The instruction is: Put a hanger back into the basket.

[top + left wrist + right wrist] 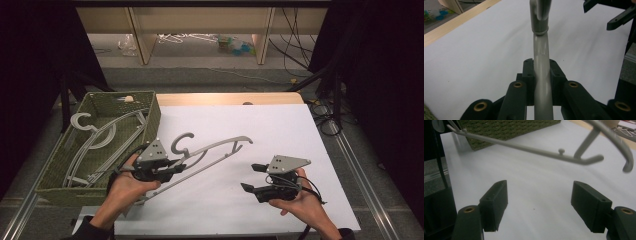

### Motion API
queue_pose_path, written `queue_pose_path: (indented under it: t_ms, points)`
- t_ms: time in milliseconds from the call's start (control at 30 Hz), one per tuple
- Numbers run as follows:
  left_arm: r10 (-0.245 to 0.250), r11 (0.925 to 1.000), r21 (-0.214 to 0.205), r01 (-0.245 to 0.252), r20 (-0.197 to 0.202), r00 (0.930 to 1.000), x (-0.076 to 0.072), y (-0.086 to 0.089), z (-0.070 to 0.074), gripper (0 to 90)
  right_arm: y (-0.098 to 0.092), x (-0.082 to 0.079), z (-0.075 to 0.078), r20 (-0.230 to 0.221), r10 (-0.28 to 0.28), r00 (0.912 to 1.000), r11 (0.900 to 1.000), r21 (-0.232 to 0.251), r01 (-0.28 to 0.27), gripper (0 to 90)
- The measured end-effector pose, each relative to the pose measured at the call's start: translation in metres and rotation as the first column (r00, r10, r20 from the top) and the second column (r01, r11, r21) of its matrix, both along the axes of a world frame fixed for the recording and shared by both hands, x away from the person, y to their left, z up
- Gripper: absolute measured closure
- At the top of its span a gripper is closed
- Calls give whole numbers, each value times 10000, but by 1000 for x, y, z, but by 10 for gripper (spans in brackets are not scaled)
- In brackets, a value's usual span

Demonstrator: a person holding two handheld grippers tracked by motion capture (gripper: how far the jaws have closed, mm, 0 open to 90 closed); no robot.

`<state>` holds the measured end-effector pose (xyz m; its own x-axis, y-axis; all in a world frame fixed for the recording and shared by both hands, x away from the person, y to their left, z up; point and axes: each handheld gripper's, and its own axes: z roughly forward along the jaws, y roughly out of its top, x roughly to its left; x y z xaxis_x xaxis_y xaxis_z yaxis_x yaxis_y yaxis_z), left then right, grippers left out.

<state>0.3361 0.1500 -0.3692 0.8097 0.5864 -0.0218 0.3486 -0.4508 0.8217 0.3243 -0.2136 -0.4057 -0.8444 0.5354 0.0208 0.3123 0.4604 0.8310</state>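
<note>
Above the white sheet [280,130], keep left gripper [172,167] clenched on the grey hanger [215,147] near its hook, hold it level, then bring released, empty right gripper [250,177] squarely under the far arm tip.

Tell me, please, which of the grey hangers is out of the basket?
The hanger clamped in the left gripper, over the white sheet; the others lie in the basket.
</note>
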Motion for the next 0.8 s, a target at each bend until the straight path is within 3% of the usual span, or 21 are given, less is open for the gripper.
queue_pose_path:
  t_ms: [100, 200, 400, 500, 600, 667, 700, 800]
  points:
    - [210, 9995, -249, -205, 177, 9996, -1, 10, 14, 788, -3, -1, -5, 64, -63, 10000, 10000, 21, 63, 297]
    - [337, 9964, -787, -311, 322, 9989, 1, 23, 32, 787, -3, -2, -7, -20, -8, 10000, 10000, -3, 8, 297]
    - [1089, 9914, -824, -1014, 922, 9898, 4, 56, 69, 788, -2, -2, -10, -108, 114, 9999, 9999, -65, -115, 297]
    - [1587, 9864, -656, -1508, 1411, 9772, 7, 78, 82, 787, -2, -2, -11, -173, 70, 9998, 9999, -104, -72, 297]
    - [2184, 9749, -763, -2093, 1410, 9656, 12, 101, 87, 787, -2, -2, -12, -224, 70, 9997, 9999, -109, -73, 297]
    - [2781, 9604, -620, -2716, 1547, 9480, 16, 118, 88, 788, -1, -2, -13, -223, 60, 9997, 9999, -125, -63, 296]
    - [3041, 9523, -725, -2964, 1426, 9419, 20, 129, 86, 788, -1, -2, -13, -206, 63, 9998, 9999, -129, -65, 294]
    - [3424, 9393, -747, -3350, 1373, 9295, 28, 149, 82, 788, 0, -1, -14, -244, 77, 9997, 9999, -89, -79, 283]
